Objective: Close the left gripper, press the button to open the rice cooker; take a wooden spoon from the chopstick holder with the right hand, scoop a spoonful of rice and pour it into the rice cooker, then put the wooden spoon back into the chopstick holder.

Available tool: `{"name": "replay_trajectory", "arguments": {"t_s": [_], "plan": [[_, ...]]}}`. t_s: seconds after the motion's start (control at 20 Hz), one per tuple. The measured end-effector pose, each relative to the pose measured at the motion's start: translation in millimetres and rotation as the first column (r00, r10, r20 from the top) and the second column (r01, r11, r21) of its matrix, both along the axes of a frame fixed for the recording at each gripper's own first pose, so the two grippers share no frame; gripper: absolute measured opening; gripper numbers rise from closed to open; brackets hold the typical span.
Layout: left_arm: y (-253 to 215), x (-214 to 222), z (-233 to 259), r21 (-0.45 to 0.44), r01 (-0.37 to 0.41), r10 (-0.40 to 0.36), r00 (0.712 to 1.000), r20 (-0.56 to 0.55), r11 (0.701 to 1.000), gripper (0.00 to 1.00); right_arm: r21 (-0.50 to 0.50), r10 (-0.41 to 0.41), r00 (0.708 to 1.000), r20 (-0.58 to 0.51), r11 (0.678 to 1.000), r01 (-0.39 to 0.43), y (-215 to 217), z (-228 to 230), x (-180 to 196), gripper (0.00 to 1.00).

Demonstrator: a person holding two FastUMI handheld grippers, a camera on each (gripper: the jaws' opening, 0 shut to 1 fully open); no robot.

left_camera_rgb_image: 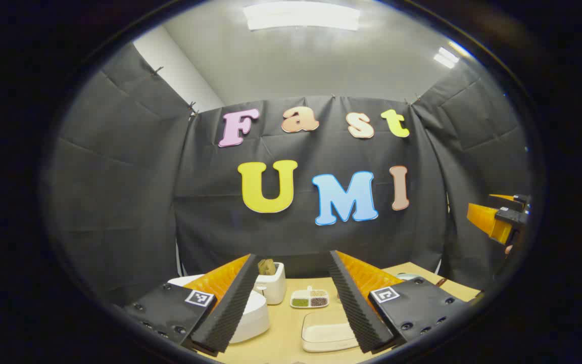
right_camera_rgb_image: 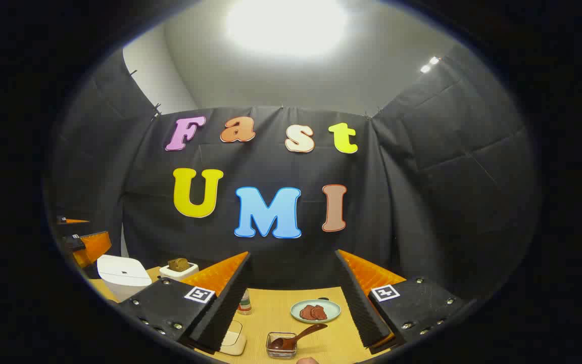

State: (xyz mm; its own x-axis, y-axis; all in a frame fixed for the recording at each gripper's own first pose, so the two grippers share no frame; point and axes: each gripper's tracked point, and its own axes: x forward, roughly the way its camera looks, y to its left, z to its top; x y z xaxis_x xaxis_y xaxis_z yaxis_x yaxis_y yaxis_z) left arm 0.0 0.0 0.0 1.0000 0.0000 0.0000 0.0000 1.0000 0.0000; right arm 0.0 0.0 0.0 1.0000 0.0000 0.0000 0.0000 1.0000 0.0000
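Zero steps done | rice cooker [left_camera_rgb_image: 250,316] lid seen down | left gripper [left_camera_rgb_image: 291,298], right gripper [right_camera_rgb_image: 291,298] both spread, empty | wooden spoon [right_camera_rgb_image: 298,336] ungrasped

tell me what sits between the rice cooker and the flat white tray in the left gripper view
Bare tabletop separates the rice cooker from the white tray in the left gripper view; the small divided dish of grains lies farther back, beside the white holder.

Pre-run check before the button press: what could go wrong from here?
The left claw is open; pressing that way, a finger could slip off the rice cooker. The wooden spoon lies in a glass dish, not upright in a holder, so the right claw may knock the dish.
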Motion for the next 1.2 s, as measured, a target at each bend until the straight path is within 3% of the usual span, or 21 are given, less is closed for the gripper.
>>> {"name": "replay_trajectory", "arguments": {"t_s": [0.9, 1.2], "plan": [[11, 10, -6, 0.012, -0.042, 0.042, 0.999, -0.016, 0.999, 0.95, -0.027, 0.001, 0.999, -0.037, 1.0, -0.002, -3, -18, 8, 0.96], [23, 17, -2, 0.013, -0.028, 0.028, 1.0, -0.005, 1.0, 0.7, -0.03, -0.005, 0.999, -0.05, 1.0, 0.004, -1, -23, 9, 0.97]]}}
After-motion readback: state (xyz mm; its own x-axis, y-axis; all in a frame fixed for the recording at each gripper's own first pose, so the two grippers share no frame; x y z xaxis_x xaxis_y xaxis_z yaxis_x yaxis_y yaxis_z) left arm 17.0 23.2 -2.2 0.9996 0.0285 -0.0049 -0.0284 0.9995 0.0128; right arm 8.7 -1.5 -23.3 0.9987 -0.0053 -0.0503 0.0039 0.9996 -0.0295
